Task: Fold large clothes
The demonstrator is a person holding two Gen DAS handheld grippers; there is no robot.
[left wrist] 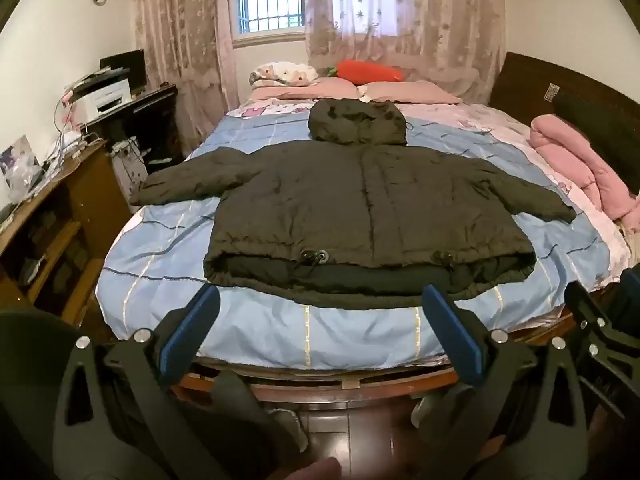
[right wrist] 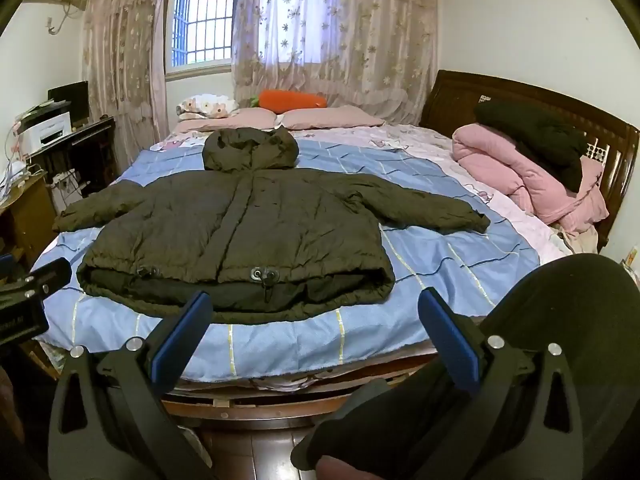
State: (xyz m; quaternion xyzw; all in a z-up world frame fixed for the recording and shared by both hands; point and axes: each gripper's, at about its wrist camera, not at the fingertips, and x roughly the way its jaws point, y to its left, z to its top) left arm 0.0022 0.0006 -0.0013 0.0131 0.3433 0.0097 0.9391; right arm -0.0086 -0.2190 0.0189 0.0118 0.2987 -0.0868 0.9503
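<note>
Jacket: I see the dark hooded jacket (left wrist: pixel 360 208) lying flat on the blue bedspread (left wrist: pixel 168 280), front up, sleeves spread, hem nearest me.
Left gripper (left wrist: pixel 320 320): jaws wide apart, empty, short of the hem.
Right gripper (right wrist: pixel 316 324): likewise spread, holding nothing.

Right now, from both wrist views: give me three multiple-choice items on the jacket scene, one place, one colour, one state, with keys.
1. Where does the jacket lie?
A. Spread flat on the bed
B. On the desk
C. On the floor

2. What colour is the folded quilt by the headboard?
A. Blue
B. Pink
C. White

3. How do the left tongs and right tongs stand?
A. Both shut on the hem
B. One open, one shut
C. Both open, holding nothing

Key: 1 A, sleeves out and hood up on the blue cover; 2 B, plainly pink; 3 C, the blue pads stand wide apart, short of the hem.
</note>
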